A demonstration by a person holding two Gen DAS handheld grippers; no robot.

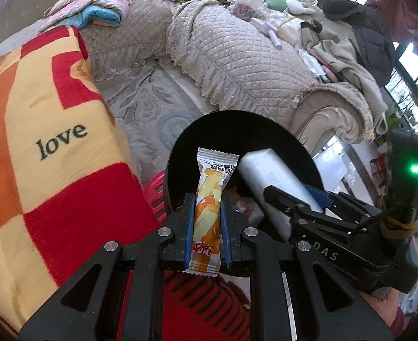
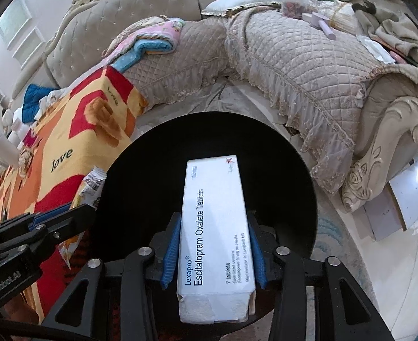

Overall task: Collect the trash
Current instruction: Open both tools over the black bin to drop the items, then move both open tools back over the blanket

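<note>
A yellow-and-orange snack wrapper (image 1: 207, 213) stands nearest the left wrist camera, pinched lengthwise between the blue pads of the left gripper (image 1: 208, 216), its crimped top reaching over the rim of a round black bin (image 1: 177, 153). The bin's opening faces up just ahead of both grippers. In the right wrist view a white Lexapro tablet box (image 2: 214, 236) lies between the blue pads of the right gripper (image 2: 213, 244), pointing into the bin; narrow gaps show along both of its long sides, so the jaws stand loosened around it and no longer squeeze it, and what else bears the box cannot be told. The same box appears in the left view as a white carton tilted into the bin's right half. To the left of the bin hangs a red, orange and cream blanket (image 1: 47, 153) with the word "love" on it. Behind stands a sofa (image 1: 237, 65) under a quilted beige cover, cluttered with folded cloth and small items. A patterned rug (image 1: 143, 108) covers the floor between sofa and bin.
</note>
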